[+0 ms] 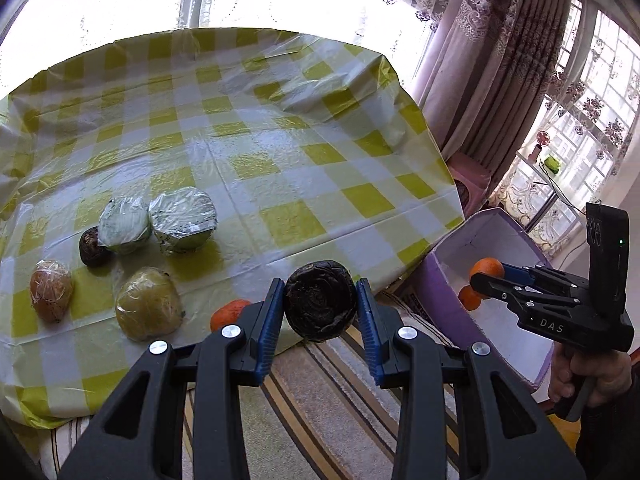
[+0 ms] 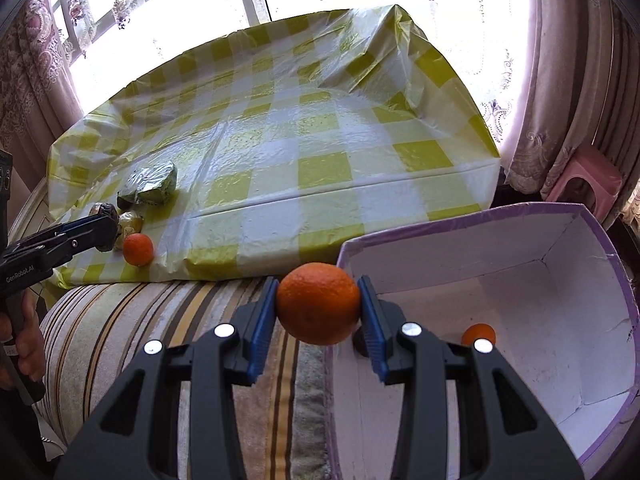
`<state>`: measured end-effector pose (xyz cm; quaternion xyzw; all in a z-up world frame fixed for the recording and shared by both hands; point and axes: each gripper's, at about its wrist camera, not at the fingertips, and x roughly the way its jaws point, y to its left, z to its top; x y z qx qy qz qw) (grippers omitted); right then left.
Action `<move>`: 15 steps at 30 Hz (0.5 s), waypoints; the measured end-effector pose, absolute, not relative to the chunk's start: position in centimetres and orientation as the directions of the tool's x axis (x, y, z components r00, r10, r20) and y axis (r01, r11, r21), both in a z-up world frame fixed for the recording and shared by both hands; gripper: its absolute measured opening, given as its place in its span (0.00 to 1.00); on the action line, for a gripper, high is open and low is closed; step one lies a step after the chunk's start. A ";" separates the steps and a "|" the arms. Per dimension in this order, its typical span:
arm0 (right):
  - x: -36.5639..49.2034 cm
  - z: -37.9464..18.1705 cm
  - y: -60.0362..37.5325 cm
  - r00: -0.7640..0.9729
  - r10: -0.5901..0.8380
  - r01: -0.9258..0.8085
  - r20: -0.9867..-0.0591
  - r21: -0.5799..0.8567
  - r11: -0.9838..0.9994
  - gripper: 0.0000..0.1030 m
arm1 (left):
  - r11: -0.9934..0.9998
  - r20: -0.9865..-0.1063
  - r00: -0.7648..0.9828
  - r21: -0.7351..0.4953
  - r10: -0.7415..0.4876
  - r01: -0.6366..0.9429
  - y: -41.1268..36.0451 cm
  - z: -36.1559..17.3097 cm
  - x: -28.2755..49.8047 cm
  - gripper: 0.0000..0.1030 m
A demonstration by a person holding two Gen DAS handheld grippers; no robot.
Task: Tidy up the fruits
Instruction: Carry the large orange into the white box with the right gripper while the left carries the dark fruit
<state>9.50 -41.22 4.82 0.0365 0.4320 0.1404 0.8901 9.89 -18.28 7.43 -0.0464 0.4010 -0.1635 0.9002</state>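
**Two Fruits Held, One Box Waiting**

While both hands hold their tools in the air, each tool grips one fruit. The left gripper point(image 1: 320, 304) squeezes a dark wrinkly fruit point(image 1: 320, 301) between its two blue pads, so its jaws are clamped on it. The right gripper point(image 2: 319, 308) squeezes a big orange point(image 2: 319, 309) the same way, pads pressing on both sides.

Just to the right of the right jaws sits a purple box point(image 2: 608, 240) with white insides. A small orange point(image 2: 478, 333) lies on the box floor, close behind the right jaw.

Out past the left jaws, on the left side, lies a yellow checked cloth point(image 1: 280, 160). On it rest two foil-wrapped fruits point(image 1: 182, 226), a wrapped yellow fruit point(image 1: 148, 304), a wrapped brown fruit point(image 1: 51, 295) and another dark fruit point(image 1: 93, 247). One more orange point(image 1: 229, 312) sits right beside the left jaw.
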 end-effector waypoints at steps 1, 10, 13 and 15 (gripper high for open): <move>9.4 4.7 -41.9 0.591 0.269 -0.203 -0.761 0.182 0.962 0.39 | 0.937 -0.707 0.618 -0.212 -0.342 0.277 -19.2 7.4 10.0 0.33; 8.7 2.9 -47.6 0.583 0.163 -0.090 -0.796 0.137 0.987 0.39 | 0.884 -0.713 0.561 -0.183 -0.421 0.430 -26.9 7.4 11.0 0.33; 8.6 1.7 -48.9 0.563 0.093 -0.041 -0.821 0.085 0.996 0.39 | 0.856 -0.723 0.527 -0.173 -0.447 0.488 -29.6 7.0 11.1 0.33; 8.6 0.8 -49.8 0.548 0.057 -0.015 -0.835 0.058 0.998 0.39 | 0.833 -0.733 0.499 -0.165 -0.462 0.528 -31.6 6.5 11.2 0.33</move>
